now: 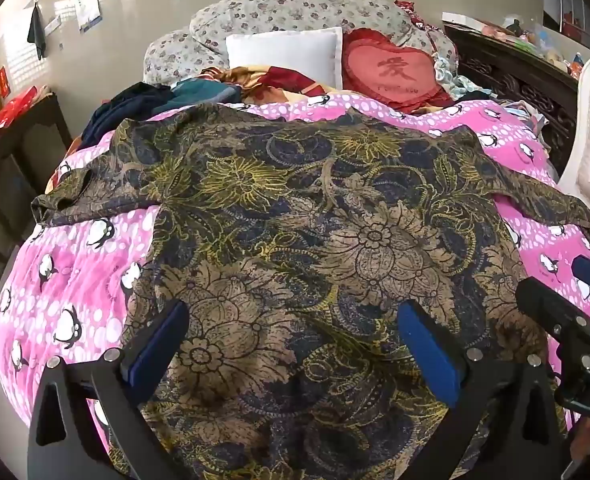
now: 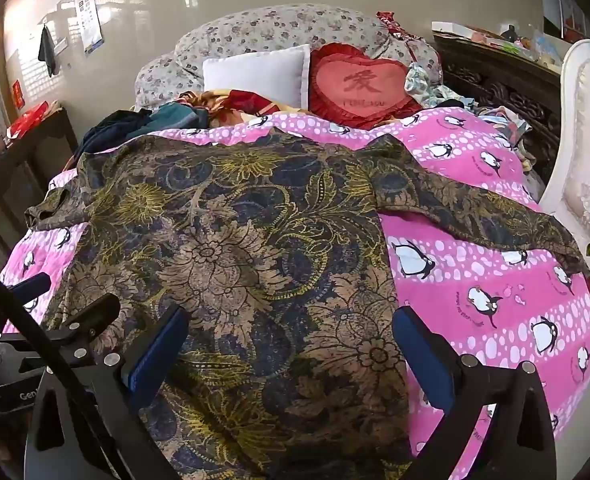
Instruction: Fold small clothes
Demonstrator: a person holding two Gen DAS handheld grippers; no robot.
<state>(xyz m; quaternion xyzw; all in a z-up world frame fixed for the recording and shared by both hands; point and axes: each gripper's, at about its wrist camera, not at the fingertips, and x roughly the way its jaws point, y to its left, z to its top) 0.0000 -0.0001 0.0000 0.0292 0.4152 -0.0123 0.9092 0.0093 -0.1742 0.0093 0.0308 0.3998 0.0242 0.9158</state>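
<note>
A dark floral shirt (image 1: 295, 216) with gold and tan flowers lies spread flat on a pink penguin quilt (image 1: 67, 280), sleeves out to both sides. My left gripper (image 1: 293, 336) hovers open above the shirt's near part, blue pads wide apart with nothing between them. In the right wrist view the same shirt (image 2: 231, 248) fills the left and middle, its right sleeve (image 2: 475, 208) stretched across the quilt (image 2: 495, 300). My right gripper (image 2: 291, 340) is open over the shirt's lower right edge. Each gripper shows at the other view's edge: the right one (image 1: 567, 304), the left one (image 2: 55, 304).
At the head of the bed lie a white pillow (image 1: 287, 54), a red heart cushion (image 1: 395, 70), a floral duvet (image 1: 295, 10) and a heap of dark clothes (image 1: 135, 108). A dark carved cabinet (image 1: 515, 80) and a white chair back (image 2: 587, 152) stand on the right, a dark table (image 1: 15, 152) on the left.
</note>
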